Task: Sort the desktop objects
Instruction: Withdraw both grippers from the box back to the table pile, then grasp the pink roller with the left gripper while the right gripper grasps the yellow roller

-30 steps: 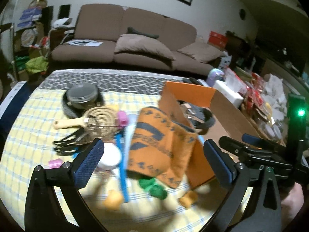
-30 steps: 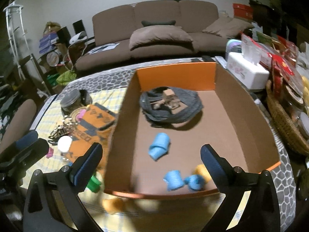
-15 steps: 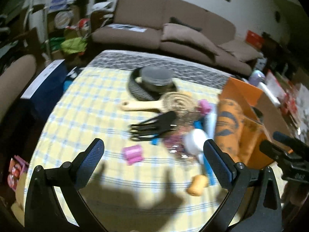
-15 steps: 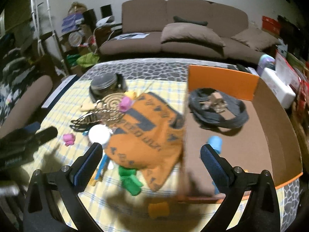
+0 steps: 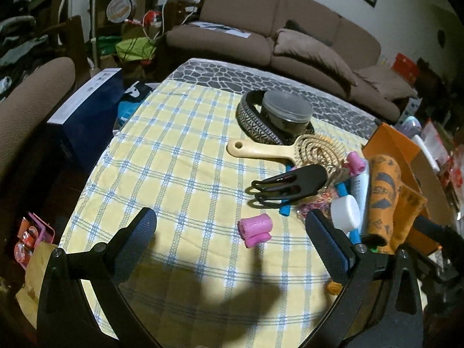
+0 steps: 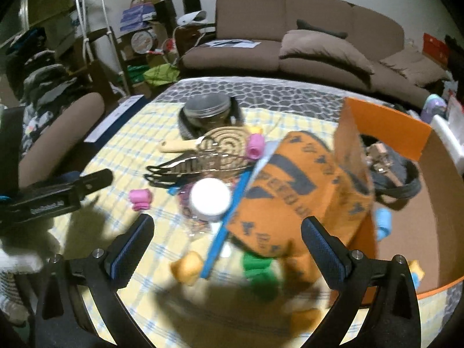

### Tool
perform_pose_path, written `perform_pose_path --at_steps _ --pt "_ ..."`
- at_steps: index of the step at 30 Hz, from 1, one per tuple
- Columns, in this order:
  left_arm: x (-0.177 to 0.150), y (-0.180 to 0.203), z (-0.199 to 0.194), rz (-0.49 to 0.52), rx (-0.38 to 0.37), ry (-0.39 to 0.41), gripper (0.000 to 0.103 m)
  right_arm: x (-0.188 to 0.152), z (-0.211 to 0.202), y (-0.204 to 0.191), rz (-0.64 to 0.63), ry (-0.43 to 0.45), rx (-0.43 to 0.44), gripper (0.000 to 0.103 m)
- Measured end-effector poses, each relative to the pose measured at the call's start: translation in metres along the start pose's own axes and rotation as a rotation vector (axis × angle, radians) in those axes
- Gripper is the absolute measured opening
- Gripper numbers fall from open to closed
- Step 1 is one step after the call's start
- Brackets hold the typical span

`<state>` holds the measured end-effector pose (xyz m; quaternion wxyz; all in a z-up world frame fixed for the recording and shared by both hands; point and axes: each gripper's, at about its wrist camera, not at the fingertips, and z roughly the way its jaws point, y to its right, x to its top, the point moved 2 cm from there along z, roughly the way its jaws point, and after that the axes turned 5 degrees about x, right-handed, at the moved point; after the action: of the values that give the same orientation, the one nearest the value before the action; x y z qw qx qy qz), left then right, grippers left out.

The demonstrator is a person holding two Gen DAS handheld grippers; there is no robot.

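Note:
My left gripper [image 5: 232, 240] hangs open over the yellow checked cloth, a pink hair roller [image 5: 255, 229] lying between its fingers, untouched. Beyond it lie a black claw clip [image 5: 290, 187], a wooden hairbrush [image 5: 290, 149], a second pink roller [image 5: 356, 162], a white-capped tube [image 5: 348, 208] and an orange printed cloth [image 5: 385, 191]. My right gripper [image 6: 226, 246] is open above a blue stick [image 6: 229, 226], a yellow roller [image 6: 187, 266] and green rollers [image 6: 259, 272]. The orange cloth [image 6: 293, 191] drapes against the cardboard box [image 6: 385, 121], which holds a blue roller [image 6: 382, 223] and a dark band [image 6: 400, 179].
A lidded grey jar [image 5: 287, 111] sits inside a patterned headband [image 5: 252, 119] at the table's far side. A brown sofa [image 5: 275, 40] stands behind. A navy box [image 5: 87, 110] and a chair arm [image 5: 32, 87] flank the table's left edge.
Both grippers swung left, away from the cardboard box and over the cluttered cloth. The left one now frames the pink roller. Both stayed open and empty.

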<state>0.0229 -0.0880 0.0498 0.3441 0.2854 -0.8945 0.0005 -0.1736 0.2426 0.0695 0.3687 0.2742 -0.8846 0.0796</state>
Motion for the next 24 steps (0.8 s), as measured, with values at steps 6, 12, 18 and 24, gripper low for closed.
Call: perform_pose_path --at_steps 6,12,18,24 --pt "-0.006 0.004 0.023 0.011 0.012 -0.037 0.098 -0.008 0.015 -0.025 -0.043 -0.041 0.08 0.09" --pt "-0.011 0.014 0.036 0.026 0.009 -0.068 0.084 -0.022 0.034 -0.036 -0.074 -0.116 0.119 0.062" --pt "-0.014 0.023 0.048 0.036 0.007 -0.087 0.084 -0.035 0.05 -0.037 -0.096 -0.177 0.115 0.055" --pt "-0.018 0.031 0.059 0.064 0.029 -0.108 0.07 -0.045 0.06 -0.029 -0.109 -0.218 0.088 0.051"
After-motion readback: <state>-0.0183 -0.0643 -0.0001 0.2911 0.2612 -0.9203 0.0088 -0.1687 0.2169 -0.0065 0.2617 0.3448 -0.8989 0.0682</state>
